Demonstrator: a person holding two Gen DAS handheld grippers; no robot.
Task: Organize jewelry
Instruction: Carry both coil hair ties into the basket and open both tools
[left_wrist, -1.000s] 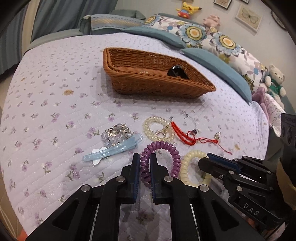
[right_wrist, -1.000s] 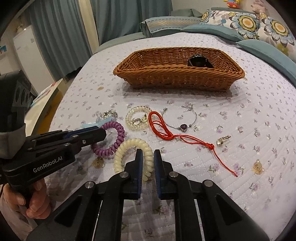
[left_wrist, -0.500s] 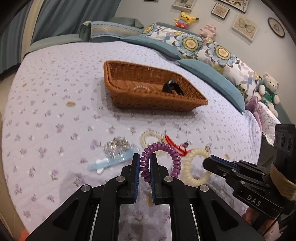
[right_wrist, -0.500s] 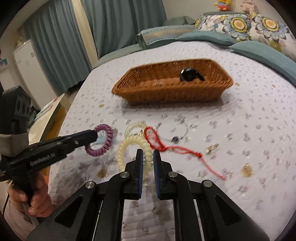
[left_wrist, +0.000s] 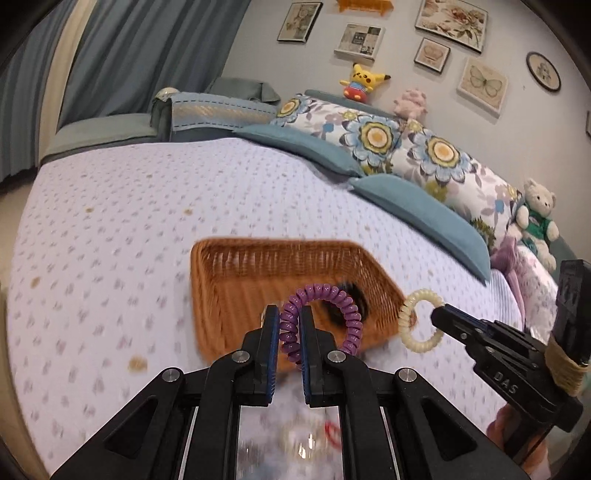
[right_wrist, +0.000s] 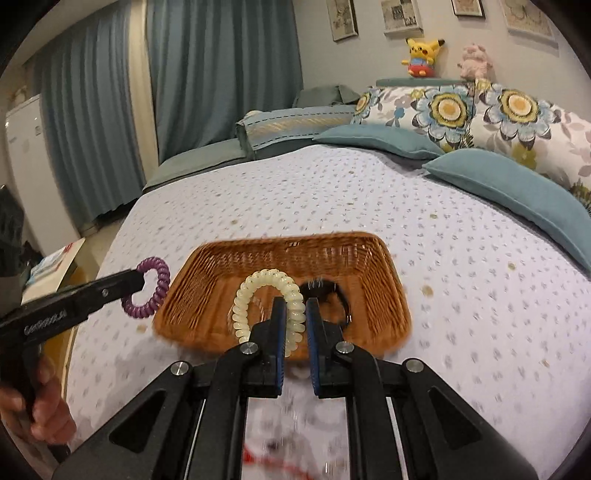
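Lifting purple coil (left_wrist: 320, 317) clamped in left claw (left_wrist: 288, 328), cream coil (right_wrist: 271, 304) clamped in right claw (right_wrist: 294, 323), off bed, basket (left_wrist: 236, 291) now just ahead, drop next.

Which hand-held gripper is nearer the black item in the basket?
Right: it holds the cream coil just beside the black item. The left hangs outside the basket's far end.

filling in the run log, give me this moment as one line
left tool: shut on purple coil | right tool: shut on cream coil | both held up before basket | black item in basket
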